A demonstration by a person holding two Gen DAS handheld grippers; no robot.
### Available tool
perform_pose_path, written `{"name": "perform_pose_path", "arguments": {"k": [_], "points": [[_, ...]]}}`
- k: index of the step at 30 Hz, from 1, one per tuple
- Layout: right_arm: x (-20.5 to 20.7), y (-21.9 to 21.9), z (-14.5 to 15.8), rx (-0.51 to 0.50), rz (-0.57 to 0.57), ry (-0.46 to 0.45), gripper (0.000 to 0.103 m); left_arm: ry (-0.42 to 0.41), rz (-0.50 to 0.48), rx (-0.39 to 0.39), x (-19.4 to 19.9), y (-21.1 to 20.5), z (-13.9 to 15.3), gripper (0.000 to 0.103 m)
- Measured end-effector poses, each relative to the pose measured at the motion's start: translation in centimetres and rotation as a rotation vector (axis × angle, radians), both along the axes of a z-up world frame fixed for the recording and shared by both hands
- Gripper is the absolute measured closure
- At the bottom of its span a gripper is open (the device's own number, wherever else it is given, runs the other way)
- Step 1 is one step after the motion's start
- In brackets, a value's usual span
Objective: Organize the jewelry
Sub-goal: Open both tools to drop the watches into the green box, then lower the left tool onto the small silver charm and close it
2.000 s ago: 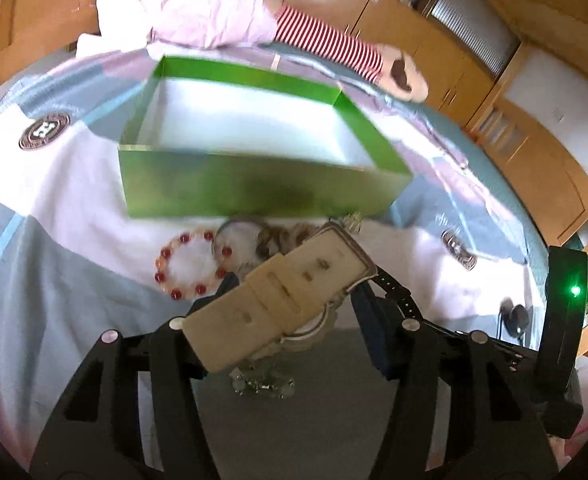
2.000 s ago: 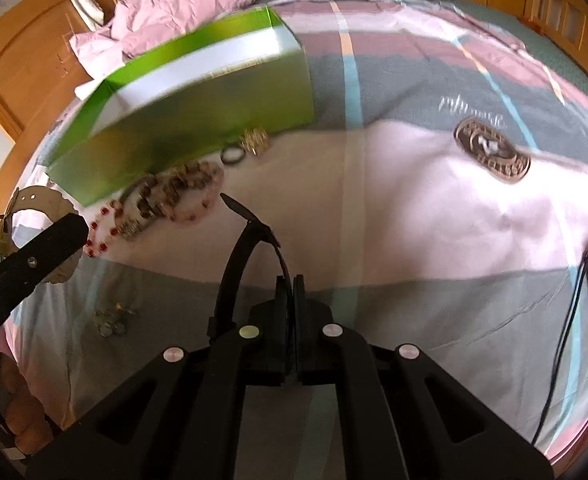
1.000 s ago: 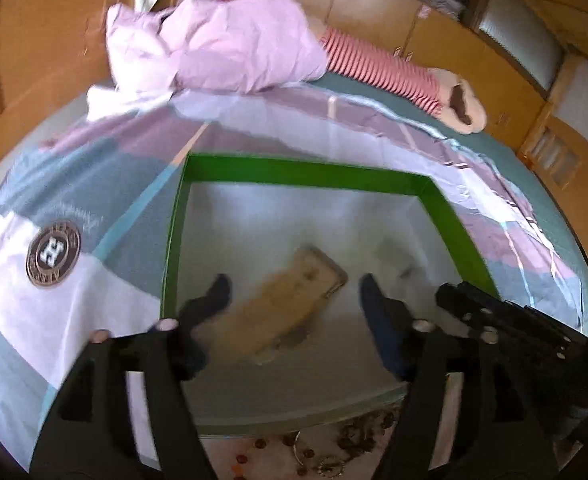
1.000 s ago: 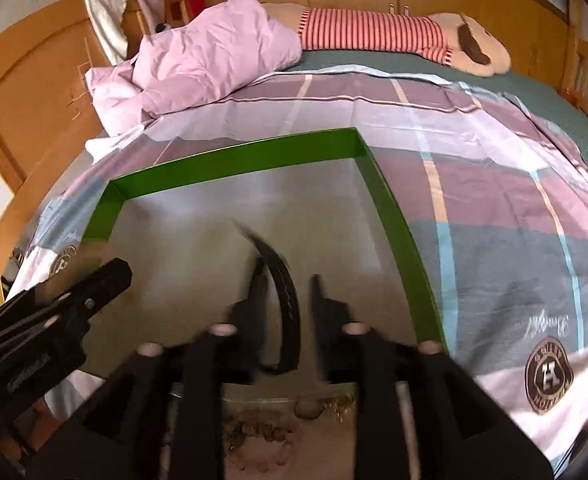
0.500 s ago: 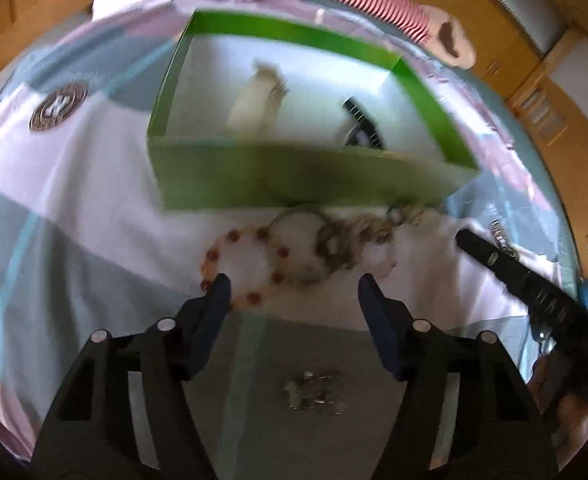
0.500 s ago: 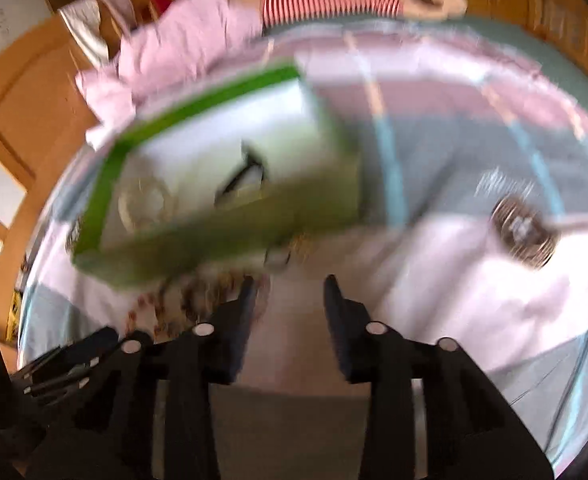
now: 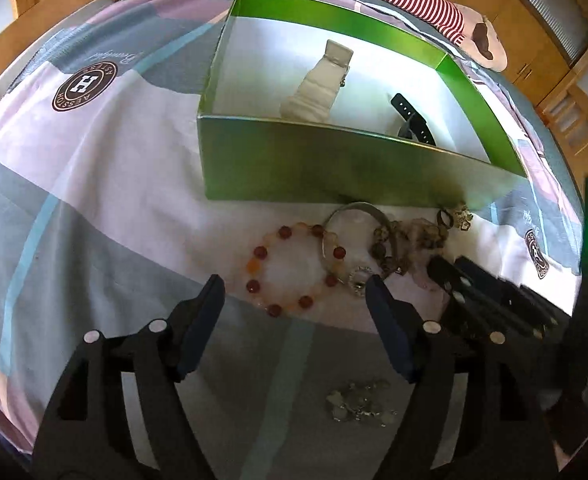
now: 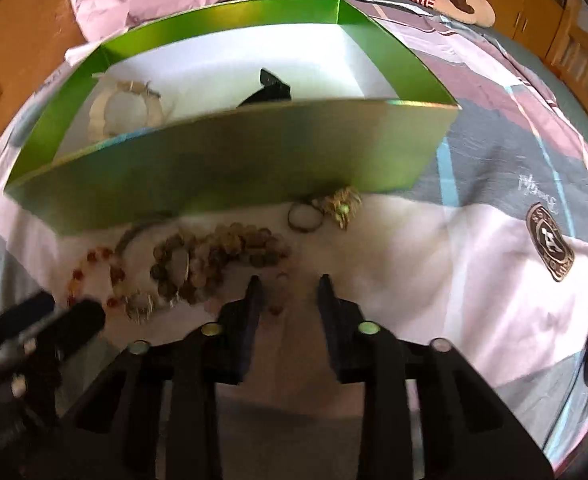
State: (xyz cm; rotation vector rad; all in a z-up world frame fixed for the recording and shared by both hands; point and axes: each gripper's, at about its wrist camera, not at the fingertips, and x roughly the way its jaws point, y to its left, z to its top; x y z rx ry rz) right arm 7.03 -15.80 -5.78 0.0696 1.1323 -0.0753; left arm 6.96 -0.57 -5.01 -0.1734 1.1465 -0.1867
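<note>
Jewelry pile (image 7: 397, 240) sits on the bedsheet (image 7: 94, 184) just in front of the green box (image 7: 333, 168). Box holds a beige strap (image 7: 317, 84) and a black strap (image 7: 411, 118). Left gripper (image 7: 294, 292) spread and widening over the red bead bracelet (image 7: 294, 268), nothing pinched. Right gripper (image 8: 288, 284) narrowing beside the brown beads (image 8: 222, 256), nothing gripped.
</note>
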Motion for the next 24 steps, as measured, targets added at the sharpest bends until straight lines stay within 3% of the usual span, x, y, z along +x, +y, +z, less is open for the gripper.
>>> {"name": "perform_pose_path", "arguments": {"k": [1,3,7,15,19,24], "points": [[-0.5,0.0,0.1,-0.007,0.009,0.011,0.091,0.001,-0.003,-0.001,0.0,0.1,0.0,0.029],[-1.7,-0.1,0.2,-0.03,0.021,0.03,0.095,0.0,-0.006,-0.004,-0.1,0.0,0.1,0.028],[-4.5,-1.1,0.9,-0.034,0.017,0.028,0.095,0.001,-0.012,-0.007,-0.2,0.0,0.2,0.028],[-6.8,-4.2,4.0,0.036,-0.073,-0.094,0.095,-0.003,-0.042,0.004,-0.9,-0.8,0.3,0.027],[-6.7,-3.7,3.8,0.05,-0.069,-0.087,0.095,-0.002,-0.063,-0.028,-2.5,-0.9,0.8,0.026],[-6.7,-3.2,2.6,0.081,-0.077,-0.055,0.095,0.004,-0.163,-0.046,-6.7,-2.1,0.8,0.021]]}}
